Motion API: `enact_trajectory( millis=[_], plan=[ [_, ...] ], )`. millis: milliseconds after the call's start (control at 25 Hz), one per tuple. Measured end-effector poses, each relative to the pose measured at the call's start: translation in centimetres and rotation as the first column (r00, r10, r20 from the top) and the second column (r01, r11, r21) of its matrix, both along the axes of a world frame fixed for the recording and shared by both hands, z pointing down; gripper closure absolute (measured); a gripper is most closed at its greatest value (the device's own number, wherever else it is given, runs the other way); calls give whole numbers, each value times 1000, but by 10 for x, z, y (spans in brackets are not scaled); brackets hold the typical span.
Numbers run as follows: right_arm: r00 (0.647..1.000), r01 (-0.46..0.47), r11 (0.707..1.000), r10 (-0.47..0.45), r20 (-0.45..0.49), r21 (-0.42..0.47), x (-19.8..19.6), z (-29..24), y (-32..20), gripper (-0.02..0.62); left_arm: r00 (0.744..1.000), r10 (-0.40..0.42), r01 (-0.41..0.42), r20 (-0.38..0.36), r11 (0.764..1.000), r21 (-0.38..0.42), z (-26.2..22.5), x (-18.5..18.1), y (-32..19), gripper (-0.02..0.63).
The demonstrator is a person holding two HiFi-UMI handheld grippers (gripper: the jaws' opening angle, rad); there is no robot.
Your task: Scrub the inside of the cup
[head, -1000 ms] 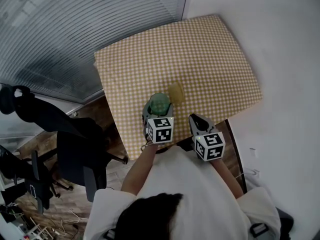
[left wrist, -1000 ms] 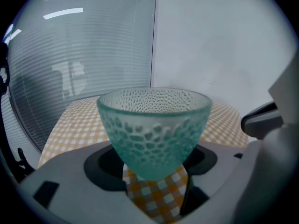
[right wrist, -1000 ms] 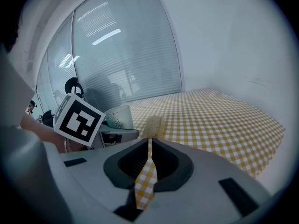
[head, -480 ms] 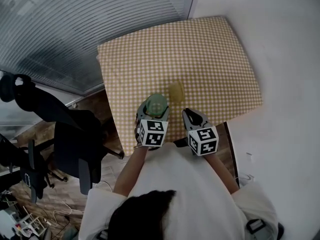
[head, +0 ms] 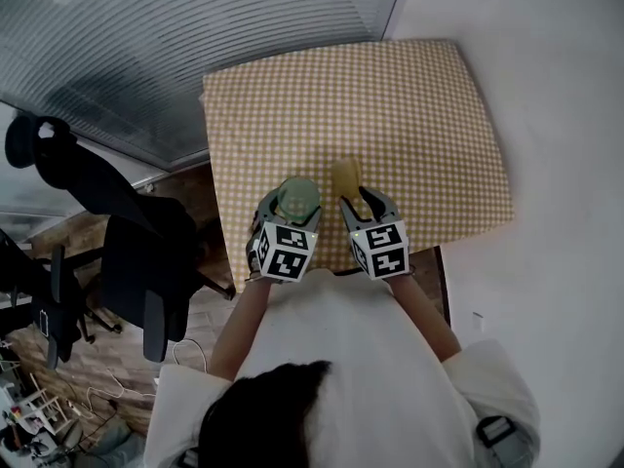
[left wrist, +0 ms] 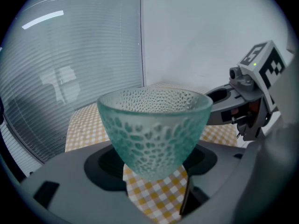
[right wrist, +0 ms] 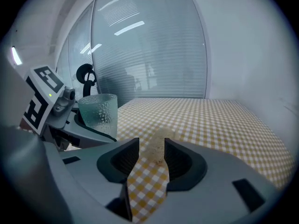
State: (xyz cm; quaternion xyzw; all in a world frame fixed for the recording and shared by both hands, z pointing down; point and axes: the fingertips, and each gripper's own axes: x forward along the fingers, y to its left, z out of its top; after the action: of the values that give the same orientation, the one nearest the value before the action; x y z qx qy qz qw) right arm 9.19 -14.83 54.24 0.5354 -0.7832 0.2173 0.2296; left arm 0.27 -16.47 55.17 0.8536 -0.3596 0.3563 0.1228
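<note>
Right gripper (head: 363, 199) slid in, jaws just opening around sponge (head: 344, 175) near table (head: 419, 115) edge.

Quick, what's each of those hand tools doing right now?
Left tool: closed on the glass cup, holding it.
Right tool: open, jaws just opened; the sponge sits between their tips, not gripped.

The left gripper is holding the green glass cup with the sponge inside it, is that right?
Not quite. The left gripper does hold the green glass cup, but the sponge isn't inside it: it lies on the checked tablecloth, as the head view shows.
</note>
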Motion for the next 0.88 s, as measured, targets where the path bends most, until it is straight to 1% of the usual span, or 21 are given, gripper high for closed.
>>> enact_trajectory(
  millis=[120,200,320,440,600,720,880],
  plan=[
    [997,59,998,-60,-49,-9,-6,5,-6,428,1000,-7,7,10,1000,-16,0,-2,-1,261],
    [994,91,995,-92,-52,-27,-12,10,-9,405,1000,-13,13,14,1000,-24,0,-3,-2,261],
    [992,101,993,-105,-64,-54,-18,20,-14,388,1000,-17,17,24,999,-31,1,-3,-2,261],
    [985,102,993,-109,-133,-60,-15,31,-18,387,999,-22,22,25,999,-32,1,-1,0,261],
    [967,124,988,-141,-212,-89,-15,45,-21,388,999,-41,42,21,998,-38,1,-2,1,261],
    [962,88,993,-105,-253,-80,-9,46,-25,388,999,-50,51,21,998,-44,1,-3,3,261],
    [950,-7,999,-6,-313,-39,15,44,-29,388,998,-54,55,29,997,-51,4,-5,4,261]
  ],
)
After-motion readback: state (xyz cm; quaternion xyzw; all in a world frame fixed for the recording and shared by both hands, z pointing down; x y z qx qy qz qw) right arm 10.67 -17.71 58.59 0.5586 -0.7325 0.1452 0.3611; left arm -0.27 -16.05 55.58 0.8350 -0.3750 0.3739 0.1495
